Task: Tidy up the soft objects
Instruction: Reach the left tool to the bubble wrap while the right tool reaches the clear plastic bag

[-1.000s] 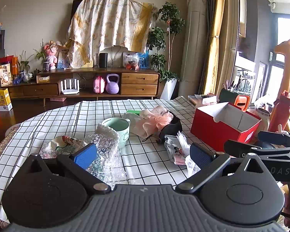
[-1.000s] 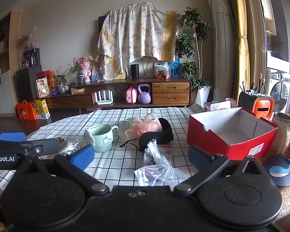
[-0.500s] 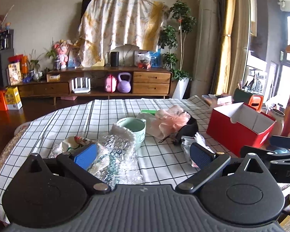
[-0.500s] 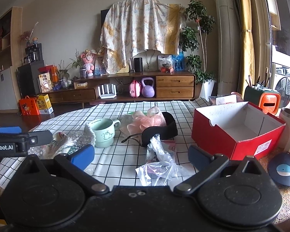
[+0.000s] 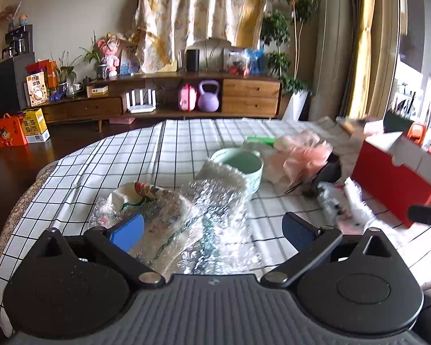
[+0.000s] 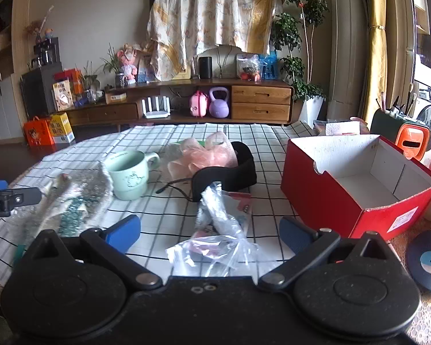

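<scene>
So, nothing's been grabbed yet: left gripper (image 5: 212, 228) is held wide open over bubble wrap (image 5: 215, 210) near the counter's (image 5: 169, 146) edge, right gripper (image 6: 209, 231) wide open over a bag (image 6: 215, 247); closing's needed next, probably.

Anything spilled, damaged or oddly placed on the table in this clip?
Nothing spilled or broken. The soft items lie loose: bubble wrap leans against the upright green mug, and the pink mesh pouf sits half on a black band. The red box is empty.
</scene>
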`<state>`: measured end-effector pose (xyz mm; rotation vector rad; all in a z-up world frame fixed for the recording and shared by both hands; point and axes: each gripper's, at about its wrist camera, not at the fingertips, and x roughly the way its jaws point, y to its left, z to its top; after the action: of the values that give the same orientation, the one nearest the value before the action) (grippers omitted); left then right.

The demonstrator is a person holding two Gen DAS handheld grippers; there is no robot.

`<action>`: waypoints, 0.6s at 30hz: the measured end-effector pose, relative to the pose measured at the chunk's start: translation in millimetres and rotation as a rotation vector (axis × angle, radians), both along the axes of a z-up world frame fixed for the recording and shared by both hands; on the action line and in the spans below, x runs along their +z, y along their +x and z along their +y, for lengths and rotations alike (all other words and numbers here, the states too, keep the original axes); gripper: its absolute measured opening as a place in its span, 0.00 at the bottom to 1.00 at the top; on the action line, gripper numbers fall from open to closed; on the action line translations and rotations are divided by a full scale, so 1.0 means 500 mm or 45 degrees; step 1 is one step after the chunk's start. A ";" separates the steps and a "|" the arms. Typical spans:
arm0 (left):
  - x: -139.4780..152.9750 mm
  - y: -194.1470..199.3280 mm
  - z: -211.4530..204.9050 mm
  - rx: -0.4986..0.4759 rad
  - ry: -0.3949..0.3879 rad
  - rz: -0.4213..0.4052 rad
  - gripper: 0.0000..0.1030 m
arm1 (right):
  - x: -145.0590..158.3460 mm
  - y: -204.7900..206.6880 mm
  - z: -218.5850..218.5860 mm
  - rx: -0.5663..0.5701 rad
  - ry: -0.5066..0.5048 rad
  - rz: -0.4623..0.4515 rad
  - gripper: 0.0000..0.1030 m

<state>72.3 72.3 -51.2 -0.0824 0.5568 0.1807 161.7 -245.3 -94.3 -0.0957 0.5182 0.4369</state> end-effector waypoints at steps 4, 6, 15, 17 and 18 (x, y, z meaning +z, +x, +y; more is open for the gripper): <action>-0.029 0.028 0.007 0.011 0.022 0.045 1.00 | -0.020 0.046 0.000 0.013 -0.029 0.037 0.99; -0.042 0.040 0.014 0.024 0.026 0.064 1.00 | -0.031 0.072 0.002 0.025 -0.046 0.070 0.98; -0.101 0.093 0.042 0.072 0.035 0.152 0.99 | -0.078 0.171 0.007 0.057 -0.064 0.218 0.87; -0.112 0.101 0.049 0.087 0.032 0.170 0.99 | -0.090 0.184 0.011 0.059 -0.066 0.241 0.83; -0.117 0.104 0.052 0.092 0.036 0.174 0.99 | -0.095 0.189 0.012 0.062 -0.068 0.255 0.81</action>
<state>124.5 98.3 -109.6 -0.0626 0.6879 0.2659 256.5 -239.1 -141.8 -0.1165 0.7258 0.4827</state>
